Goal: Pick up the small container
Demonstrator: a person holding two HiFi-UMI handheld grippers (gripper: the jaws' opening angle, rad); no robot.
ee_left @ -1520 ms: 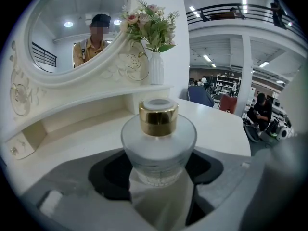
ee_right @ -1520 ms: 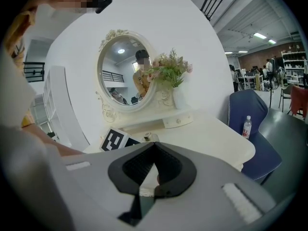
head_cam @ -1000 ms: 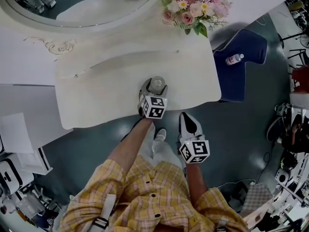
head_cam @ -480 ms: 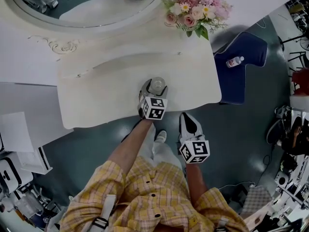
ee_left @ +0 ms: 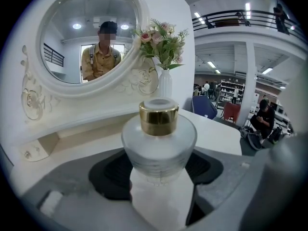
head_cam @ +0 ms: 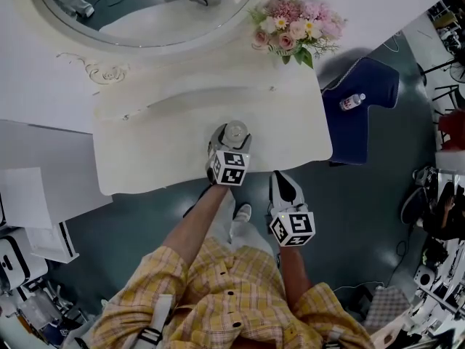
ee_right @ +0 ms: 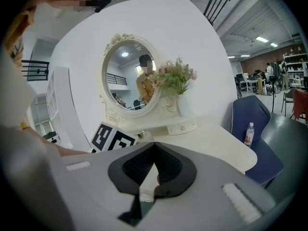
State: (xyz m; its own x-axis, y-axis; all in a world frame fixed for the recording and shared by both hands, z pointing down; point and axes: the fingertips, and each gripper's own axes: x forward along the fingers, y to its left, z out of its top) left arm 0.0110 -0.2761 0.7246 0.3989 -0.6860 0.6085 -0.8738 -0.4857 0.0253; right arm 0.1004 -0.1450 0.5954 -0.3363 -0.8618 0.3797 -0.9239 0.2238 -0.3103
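The small container is a frosted glass bottle with a gold collar. It stands upright near the front edge of the white dressing table. My left gripper reaches over that edge and is shut on the container, with a black pad against each side of its wide body. I cannot tell whether its base is off the table. My right gripper hangs in front of the table over the floor. Its jaws are shut with nothing between them, as the right gripper view shows.
An oval mirror and a vase of pink flowers stand at the back of the table. A blue chair with a water bottle on it is to the right. The person's legs and shoe are below the table edge.
The head view has shifted slightly. Both grippers and the container keep their places.
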